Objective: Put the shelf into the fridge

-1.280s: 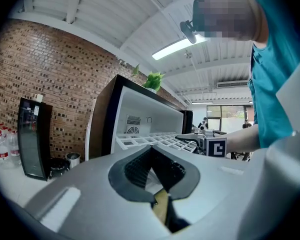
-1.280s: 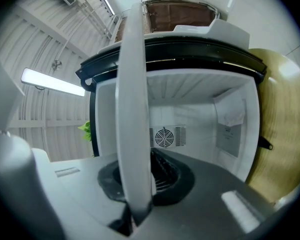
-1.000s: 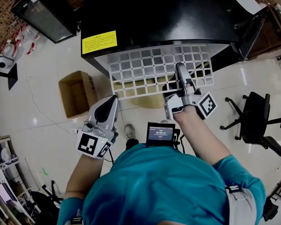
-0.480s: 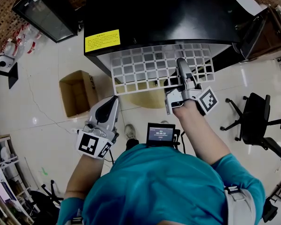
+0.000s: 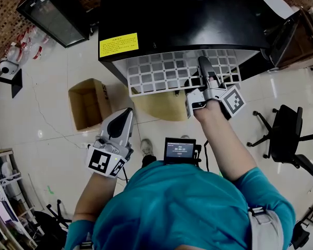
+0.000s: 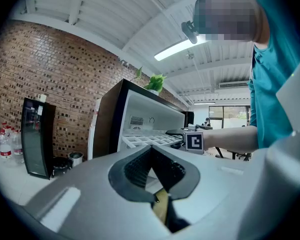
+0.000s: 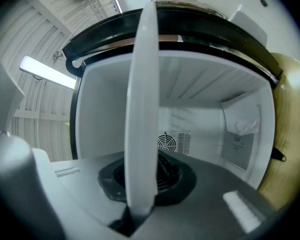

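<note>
A white grid shelf (image 5: pixel 164 73) lies flat, its far part under the black top of the open fridge (image 5: pixel 182 14). My right gripper (image 5: pixel 203 66) is shut on the shelf's near edge, right of its middle. In the right gripper view the shelf (image 7: pixel 142 109) shows edge-on as a white band running from the gripper (image 7: pixel 137 214) into the white fridge interior (image 7: pixel 215 114). My left gripper (image 5: pixel 123 120) hangs lower left, apart from the shelf, shut with nothing in it. The left gripper view shows that gripper (image 6: pixel 157 199), the fridge (image 6: pixel 112 119) and the shelf (image 6: pixel 142 140).
An open cardboard box (image 5: pixel 86 103) stands on the floor left of the fridge. A black glass-door cooler (image 5: pixel 52 12) stands at the far left by the brick wall. An office chair (image 5: pixel 287 134) is at the right. A round yellow board (image 5: pixel 161 105) lies below the fridge opening.
My right gripper has moved forward with the shelf, which now reaches deeper into the fridge. The left gripper has hardly moved.
</note>
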A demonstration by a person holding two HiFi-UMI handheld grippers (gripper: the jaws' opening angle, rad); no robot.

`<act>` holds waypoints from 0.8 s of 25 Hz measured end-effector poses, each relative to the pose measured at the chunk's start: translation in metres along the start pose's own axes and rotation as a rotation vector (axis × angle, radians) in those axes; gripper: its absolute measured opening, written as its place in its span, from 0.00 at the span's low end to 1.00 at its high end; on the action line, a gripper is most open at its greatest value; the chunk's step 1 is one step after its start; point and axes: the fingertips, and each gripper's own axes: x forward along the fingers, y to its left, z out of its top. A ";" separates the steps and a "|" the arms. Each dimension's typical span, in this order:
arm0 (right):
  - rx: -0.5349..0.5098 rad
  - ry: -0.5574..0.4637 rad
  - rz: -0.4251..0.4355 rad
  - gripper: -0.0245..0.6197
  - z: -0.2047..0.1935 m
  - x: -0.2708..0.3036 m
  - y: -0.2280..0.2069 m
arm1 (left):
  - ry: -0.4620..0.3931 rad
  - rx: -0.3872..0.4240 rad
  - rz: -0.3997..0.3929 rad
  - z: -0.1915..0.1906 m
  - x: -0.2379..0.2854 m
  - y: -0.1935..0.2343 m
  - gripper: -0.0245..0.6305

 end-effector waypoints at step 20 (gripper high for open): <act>0.029 -0.036 0.006 0.15 0.008 0.063 0.001 | 0.007 -0.003 0.014 -0.001 -0.006 0.014 0.03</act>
